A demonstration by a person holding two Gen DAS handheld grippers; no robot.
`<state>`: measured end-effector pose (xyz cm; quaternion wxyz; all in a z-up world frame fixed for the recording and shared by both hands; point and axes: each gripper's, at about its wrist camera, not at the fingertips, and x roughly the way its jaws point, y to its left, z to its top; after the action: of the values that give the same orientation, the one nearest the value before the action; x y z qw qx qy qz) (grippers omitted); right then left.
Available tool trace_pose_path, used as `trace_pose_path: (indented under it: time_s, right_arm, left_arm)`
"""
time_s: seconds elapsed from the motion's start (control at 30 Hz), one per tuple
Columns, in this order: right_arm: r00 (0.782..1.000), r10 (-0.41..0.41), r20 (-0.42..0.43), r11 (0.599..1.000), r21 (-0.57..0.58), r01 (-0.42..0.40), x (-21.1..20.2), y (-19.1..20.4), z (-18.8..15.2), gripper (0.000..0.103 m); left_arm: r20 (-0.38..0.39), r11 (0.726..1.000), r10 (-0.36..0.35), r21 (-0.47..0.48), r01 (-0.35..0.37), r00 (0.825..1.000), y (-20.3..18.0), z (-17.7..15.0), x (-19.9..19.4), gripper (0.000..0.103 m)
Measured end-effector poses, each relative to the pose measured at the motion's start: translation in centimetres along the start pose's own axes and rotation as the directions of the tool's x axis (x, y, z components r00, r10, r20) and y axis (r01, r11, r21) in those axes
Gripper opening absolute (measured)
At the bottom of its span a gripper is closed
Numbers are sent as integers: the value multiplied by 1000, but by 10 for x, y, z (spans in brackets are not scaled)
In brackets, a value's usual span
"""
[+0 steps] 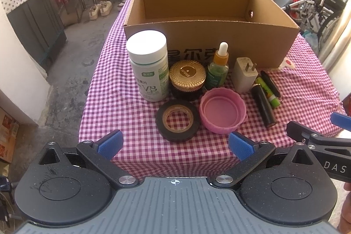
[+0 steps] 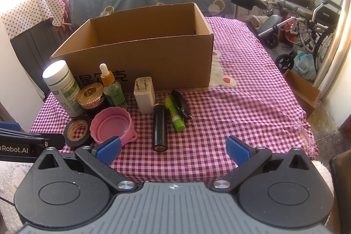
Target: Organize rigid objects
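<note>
You're working in strong daylight pouring from windows beyond the fingers, blown out at both upper corners. Glare whitens the white bottle's cap (image 2: pixel 54 69) left of the fingers. Fisheye bending curves the edges; the centre stays sharp.

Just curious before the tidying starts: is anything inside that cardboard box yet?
The box shows only bare inner walls in both views. Its front wall hides the floor, so something low could lie there unseen.
</note>
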<state>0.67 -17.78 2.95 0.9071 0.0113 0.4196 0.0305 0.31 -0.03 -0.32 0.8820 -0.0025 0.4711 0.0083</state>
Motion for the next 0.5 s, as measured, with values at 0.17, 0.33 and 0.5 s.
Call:
trace_pose_path:
  time_s: [0.17,0.33,0.5]
  right_arm:
    - [1000,-14,-15,1000,19,14,7,-7,0,103]
    - [999,-21,-29,999,39,22,14,-15,0,103]
    - [999,-23,-35,998,63,25,19,-28,2,103]
  left_arm:
    - [-5,1000,-16,21,16,1000,-6,3,5,103]
    - [-6,998,-33,44,33,999,-15,8,9,103]
    - [-2,997,-45,70,45,999,-27,12,12,103]
